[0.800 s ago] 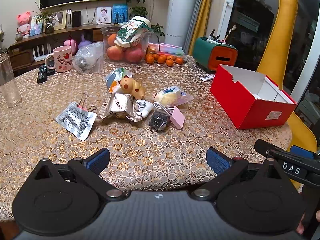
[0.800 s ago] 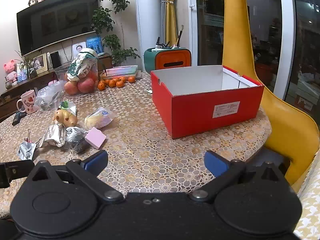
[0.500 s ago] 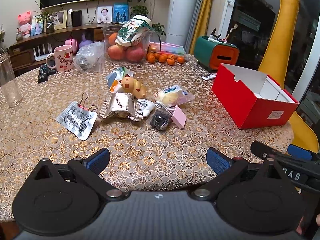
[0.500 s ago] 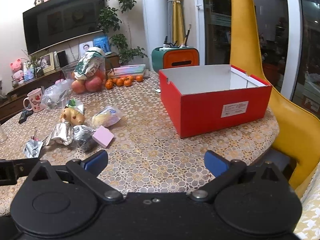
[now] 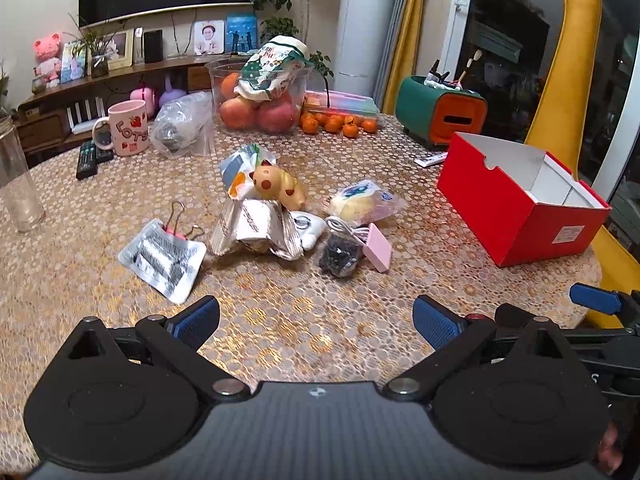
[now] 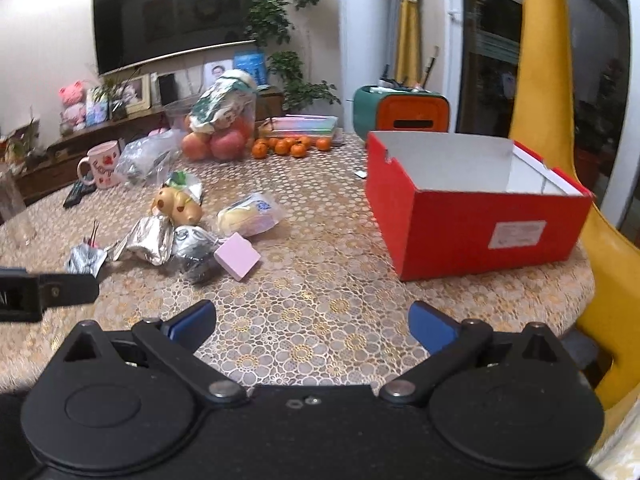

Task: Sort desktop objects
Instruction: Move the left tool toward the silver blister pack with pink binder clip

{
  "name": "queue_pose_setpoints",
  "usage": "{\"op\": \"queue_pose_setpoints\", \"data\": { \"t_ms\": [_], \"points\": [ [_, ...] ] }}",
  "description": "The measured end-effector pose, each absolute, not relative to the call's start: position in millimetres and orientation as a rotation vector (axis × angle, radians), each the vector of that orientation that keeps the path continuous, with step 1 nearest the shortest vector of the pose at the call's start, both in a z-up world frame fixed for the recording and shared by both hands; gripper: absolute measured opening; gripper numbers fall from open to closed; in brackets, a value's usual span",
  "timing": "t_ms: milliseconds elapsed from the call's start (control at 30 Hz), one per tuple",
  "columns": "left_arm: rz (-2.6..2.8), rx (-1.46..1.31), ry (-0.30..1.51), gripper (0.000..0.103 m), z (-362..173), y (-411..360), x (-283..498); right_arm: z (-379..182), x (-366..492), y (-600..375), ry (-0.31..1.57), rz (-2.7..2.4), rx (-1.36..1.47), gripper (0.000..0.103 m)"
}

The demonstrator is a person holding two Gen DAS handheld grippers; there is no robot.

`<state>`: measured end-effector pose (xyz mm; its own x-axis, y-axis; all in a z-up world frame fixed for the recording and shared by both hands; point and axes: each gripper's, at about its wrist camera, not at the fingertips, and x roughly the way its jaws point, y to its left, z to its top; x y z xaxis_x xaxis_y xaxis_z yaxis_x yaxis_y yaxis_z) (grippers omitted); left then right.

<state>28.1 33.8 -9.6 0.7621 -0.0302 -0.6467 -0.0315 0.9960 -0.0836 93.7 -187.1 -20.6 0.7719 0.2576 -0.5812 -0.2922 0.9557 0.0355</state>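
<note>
Your left tool (image 5: 316, 318) and right tool (image 6: 312, 322) both gape wide, holding nothing, above the worktop (image 5: 280, 312); the red box (image 6: 480, 224) stands open.

Red box (image 6: 476, 220) empty, pink block (image 6: 237, 257) perhaps an eraser, near clutter

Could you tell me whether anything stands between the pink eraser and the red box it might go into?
Nothing visible does: between the pink eraser and the red box lies only bare tablecloth, and the box is open on top.
</note>
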Motion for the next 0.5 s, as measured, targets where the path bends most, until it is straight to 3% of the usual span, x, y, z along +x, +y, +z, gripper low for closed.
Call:
{"op": "queue_pose_setpoints", "data": {
  "t_ms": [500],
  "points": [
    [0.069,-0.037,0.665,0.103,-32,80,75,-39,141,-152,0.616,0.392,-0.153,0.102]
  ]
}}
